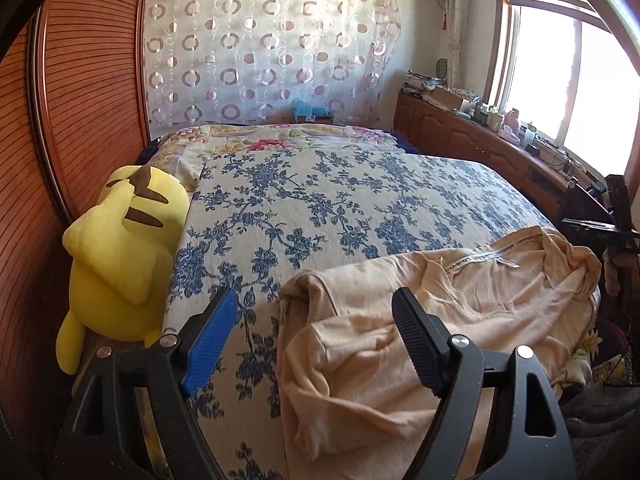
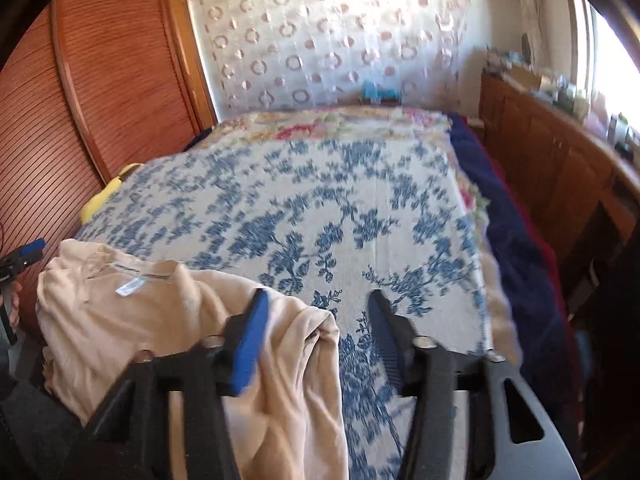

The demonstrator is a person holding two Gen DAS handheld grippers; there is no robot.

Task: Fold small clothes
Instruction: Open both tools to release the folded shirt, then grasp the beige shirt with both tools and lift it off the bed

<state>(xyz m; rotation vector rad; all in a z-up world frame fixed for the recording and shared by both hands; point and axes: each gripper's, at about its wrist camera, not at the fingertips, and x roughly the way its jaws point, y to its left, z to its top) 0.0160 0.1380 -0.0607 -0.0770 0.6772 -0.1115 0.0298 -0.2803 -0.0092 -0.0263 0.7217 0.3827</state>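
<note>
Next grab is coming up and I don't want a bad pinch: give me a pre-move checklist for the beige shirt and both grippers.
1. Left gripper empty, jaws apart: ok.
2. Right gripper empty, jaws apart: ok.
3. Beige shirt lying flat: not ok, crumpled, one part folded over.
4. Shirt fully on the floral bedspread: cannot tell, near edge out of view.
5. Bedspread beyond the shirt bare for laying out: ok.
6. Yellow plush toy clear of the shirt: ok, at the wardrobe side.

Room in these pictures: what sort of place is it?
Most likely a home bedroom: a bed under a blue-flowered cover, a yellow plush toy beside it, and a wooden cabinet under the window.
</note>
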